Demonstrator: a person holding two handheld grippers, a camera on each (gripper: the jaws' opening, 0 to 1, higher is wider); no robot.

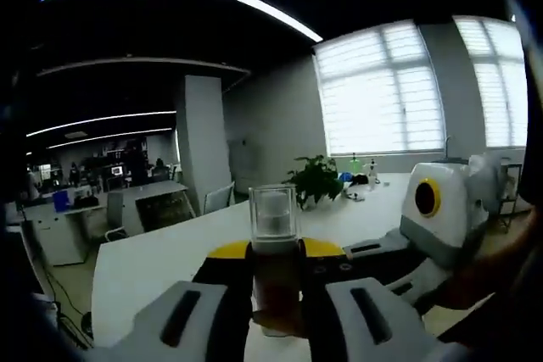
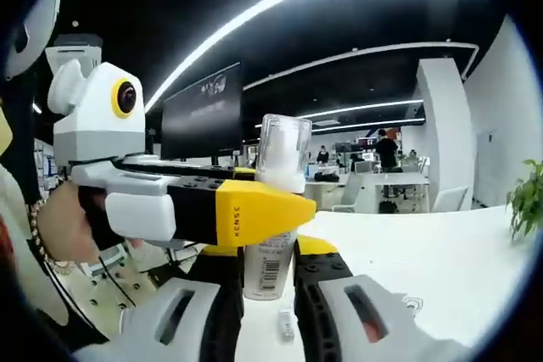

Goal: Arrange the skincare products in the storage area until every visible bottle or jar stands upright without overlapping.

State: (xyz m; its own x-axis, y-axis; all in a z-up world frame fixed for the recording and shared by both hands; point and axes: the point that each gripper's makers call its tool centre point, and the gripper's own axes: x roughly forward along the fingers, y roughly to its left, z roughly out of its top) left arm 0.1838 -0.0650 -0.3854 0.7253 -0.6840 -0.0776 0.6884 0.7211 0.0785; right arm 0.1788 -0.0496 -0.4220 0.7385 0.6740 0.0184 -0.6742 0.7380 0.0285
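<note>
Bottle (image 1: 273, 247) with clear square cap, gripped by left hand-held gripper (image 1: 273, 311) and right hand-held gripper (image 2: 266, 311)

I see the bottle (image 1: 273, 247) upright between both grippers' jaws above the table (image 1: 170, 252); a plant (image 1: 316, 180) stands behind it.

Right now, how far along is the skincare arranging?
Nothing visibly done: no storage area or arranged products appear here. In hand: one clear-capped bottle, upright, held above the white table, with both the left gripper and right gripper closed around it, apparently mid-handover. Left: release one grip, carry the bottle to storage, stand it upright clear of the others.
</note>
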